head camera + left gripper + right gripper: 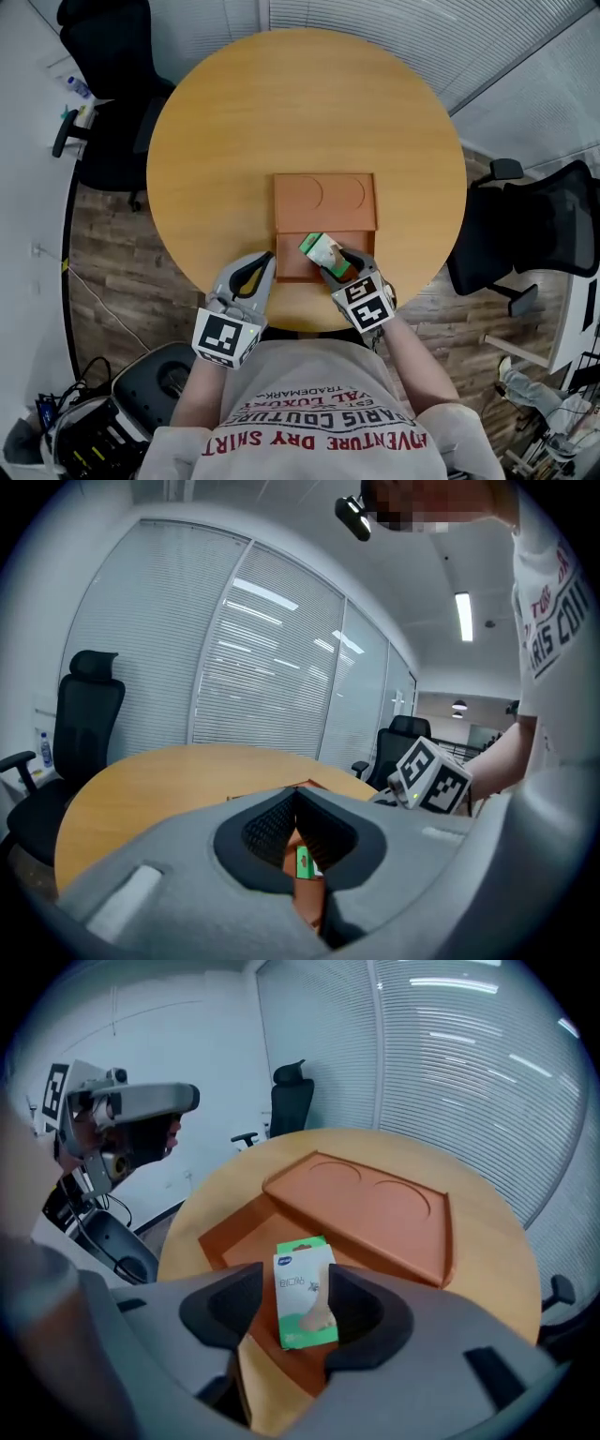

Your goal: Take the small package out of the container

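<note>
Right gripper (330,261): jaws pinching the small package (305,1293) by its 2 side edges. It sits upright, face to the camera, over the open half of the container (375,1208), lower centre of the head view. Looks lifted off the tray floor, not yet clear of the footprint.

Left gripper (265,261): jaws pressed together at the tips, nothing in them, just left of the container, not bracing it.

Risks:
- Grip is on thin card edges. Too much squeeze and the carton probably bows and pops out; too little and it pivots and drops back in.
- Bottom corner may catch the tray wall on the way out, and nothing holds the container down, so it could drag.
- Container's near edge is close to the worktop (281,112) rim, so a shove could slide it off.

Materials:
- Package: small flat carton, white with green band, smooth print.
- Container: matte terracotta, rectangular, shallow; far half is a raised slab with 2 round recesses.
- Worktop: round, smooth light wood finish, likely low friction.
- Pads: dark, ribbed.
</note>
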A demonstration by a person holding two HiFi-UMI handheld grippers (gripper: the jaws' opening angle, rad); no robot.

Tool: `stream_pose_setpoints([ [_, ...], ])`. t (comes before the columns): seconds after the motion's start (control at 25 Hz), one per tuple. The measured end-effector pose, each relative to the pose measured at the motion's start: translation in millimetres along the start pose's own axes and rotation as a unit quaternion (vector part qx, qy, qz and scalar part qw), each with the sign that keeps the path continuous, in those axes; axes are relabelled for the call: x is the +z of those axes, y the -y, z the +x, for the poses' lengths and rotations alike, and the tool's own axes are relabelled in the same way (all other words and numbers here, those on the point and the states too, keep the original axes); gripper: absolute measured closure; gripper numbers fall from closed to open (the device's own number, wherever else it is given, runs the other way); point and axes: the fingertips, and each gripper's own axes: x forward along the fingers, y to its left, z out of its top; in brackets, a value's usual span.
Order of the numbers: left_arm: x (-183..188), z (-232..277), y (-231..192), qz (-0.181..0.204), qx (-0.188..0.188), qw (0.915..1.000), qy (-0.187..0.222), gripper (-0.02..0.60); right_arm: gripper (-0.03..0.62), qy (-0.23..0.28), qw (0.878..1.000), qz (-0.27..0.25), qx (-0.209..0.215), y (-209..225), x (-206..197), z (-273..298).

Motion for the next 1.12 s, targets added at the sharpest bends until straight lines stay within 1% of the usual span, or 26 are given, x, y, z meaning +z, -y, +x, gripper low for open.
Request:
stream_pose_setpoints([
  [0.04, -2.4, 1.8, -0.2, 0.002, -0.008, 1.0, -0.005, 0.571, 0.361, -0.011, 1.0, -0.013, -0.002, 0.8, -1.5, 6.0],
  [0.12, -6.5, 4.8, -2.3, 0.006, -0.021, 0.9997, -0.013, 0.571, 0.308, -0.037, 0.998, -0.042, -0.011, 4.0, -4.9, 17.5],
  [0.2, -8.5, 7.4, -7.8, 0.007, -0.024, 0.9996, -0.015, 0.57, 0.255, -0.061, 0.996, -0.069, -0.02, 8.1, -9.0, 29.7],
  [0.28, -9.9, 9.0, -15.1, 0.003, -0.022, 0.9997, -0.014, 0.57, 0.228, -0.082, 0.992, -0.093, -0.025, 11.8, -13.6, 41.8],
  [0.4, -12.3, 7.6, -23.2, -0.001, -0.021, 0.9997, -0.015, 0.57, 0.224, -0.107, 0.988, -0.104, -0.03, 14.5, -18.5, 55.9],
  [0.48, -15.1, 3.4, -27.0, -0.001, -0.022, 0.9996, -0.018, 0.571, 0.223, -0.123, 0.988, -0.093, -0.029, 14.5, -21.6, 62.8],
  [0.56, -16.8, -1.7, -31.1, -0.007, -0.02, 0.9996, -0.018, 0.57, 0.223, -0.134, 0.988, -0.074, -0.019, 12.7, -24.9, 67.8],
  [0.64, -17.5, -4.2, -34.7, -0.018, -0.018, 0.9996, -0.015, 0.571, 0.223, -0.133, 0.989, -0.061, -0.008, 12.4, -26.5, 69.4],
  [0.8, -18.6, -4.3, -40.0, -0.033, -0.014, 0.9993, -0.013, 0.569, 0.223, -0.119, 0.991, -0.062, -0.004, 14.6, -25.0, 69.3],
  [1.0, -14.0, -11.6, -34.6, -0.026, -0.008, 0.9996, -0.012, 0.569, 0.232, -0.126, 0.989, -0.075, 0.004, 14.5, -27.7, 67.4],
  [1.12, -11.1, -15.3, -30.8, -0.026, 0.005, 0.9996, -0.013, 0.569, 0.237, -0.127, 0.989, -0.078, 0.007, 14.7, -27.2, 65.5],
])
